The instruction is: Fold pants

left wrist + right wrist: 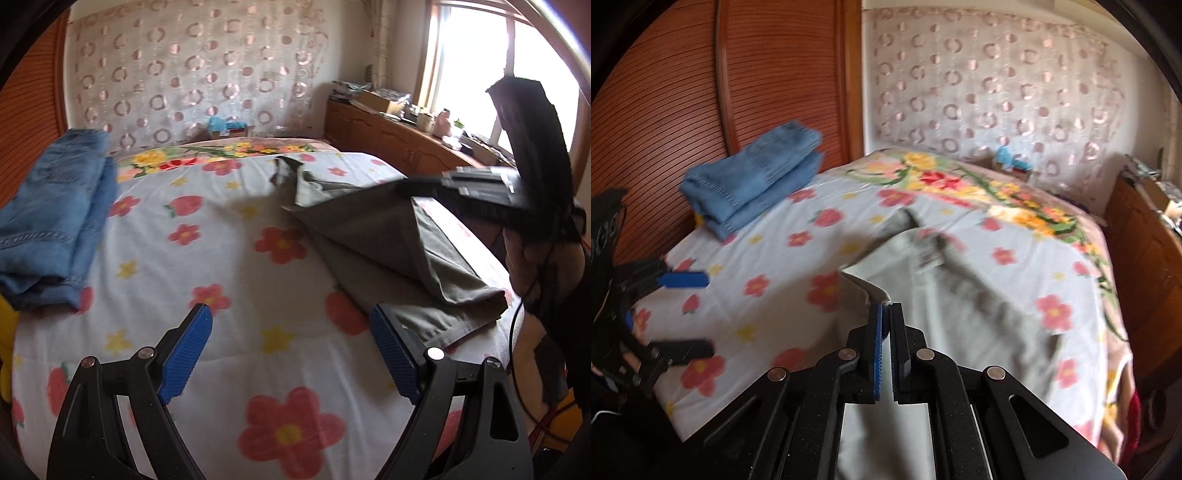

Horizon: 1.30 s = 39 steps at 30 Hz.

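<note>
Grey pants (979,314) pinched – right gripper (886,314), left gripper (291,350) wide

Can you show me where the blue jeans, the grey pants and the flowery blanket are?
jeans (51,221), left wrist view, top of the folded stack.
grey pants (373,236), left wrist view, lifted panel.
blanket (798,266), right wrist view, bare white patch.

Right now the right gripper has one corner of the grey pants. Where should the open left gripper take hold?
Grip the near folded edge of the grey pants, at the corner lying beside the left gripper. That edge lies flat on the floral blanket, so come in low from the near side, one finger sliding under. The right gripper is shut on the raised corner.
</note>
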Each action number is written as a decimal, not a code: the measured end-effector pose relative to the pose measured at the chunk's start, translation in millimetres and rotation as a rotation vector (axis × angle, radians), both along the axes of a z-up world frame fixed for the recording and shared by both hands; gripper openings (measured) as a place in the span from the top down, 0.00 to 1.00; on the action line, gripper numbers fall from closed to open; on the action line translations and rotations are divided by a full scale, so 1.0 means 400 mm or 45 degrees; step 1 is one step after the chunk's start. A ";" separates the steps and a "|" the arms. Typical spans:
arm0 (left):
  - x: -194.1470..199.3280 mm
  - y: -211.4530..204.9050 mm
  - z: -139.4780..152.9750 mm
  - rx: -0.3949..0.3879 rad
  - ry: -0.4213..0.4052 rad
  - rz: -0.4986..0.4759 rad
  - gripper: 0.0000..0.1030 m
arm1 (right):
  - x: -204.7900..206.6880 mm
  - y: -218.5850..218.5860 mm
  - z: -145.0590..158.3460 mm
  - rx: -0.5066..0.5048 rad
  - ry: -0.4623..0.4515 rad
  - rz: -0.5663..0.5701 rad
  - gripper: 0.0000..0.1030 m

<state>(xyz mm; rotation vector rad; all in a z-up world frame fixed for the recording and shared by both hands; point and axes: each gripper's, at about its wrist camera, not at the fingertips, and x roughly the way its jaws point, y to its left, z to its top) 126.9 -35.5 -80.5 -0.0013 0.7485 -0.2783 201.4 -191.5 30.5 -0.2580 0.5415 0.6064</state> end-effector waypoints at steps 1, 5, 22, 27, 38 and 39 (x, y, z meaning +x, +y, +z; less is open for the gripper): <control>0.004 -0.013 -0.001 0.002 0.002 -0.012 0.15 | 0.002 -0.006 0.005 -0.004 -0.013 -0.013 0.97; 0.011 -0.055 -0.003 0.013 0.010 -0.047 0.15 | 0.028 -0.032 0.021 -0.030 -0.044 -0.079 0.97; 0.002 -0.092 -0.025 0.014 0.042 -0.067 0.15 | 0.109 -0.041 0.003 -0.114 -0.057 -0.261 0.97; 0.001 -0.091 -0.029 0.012 0.045 -0.064 0.15 | 0.121 -0.043 0.002 -0.119 -0.073 -0.334 0.97; -0.003 -0.092 -0.037 0.017 0.052 -0.063 0.15 | 0.153 -0.027 -0.011 -0.133 -0.032 -0.412 0.97; -0.005 -0.093 -0.039 0.020 0.054 -0.064 0.15 | 0.157 -0.030 -0.014 -0.128 -0.018 -0.421 0.97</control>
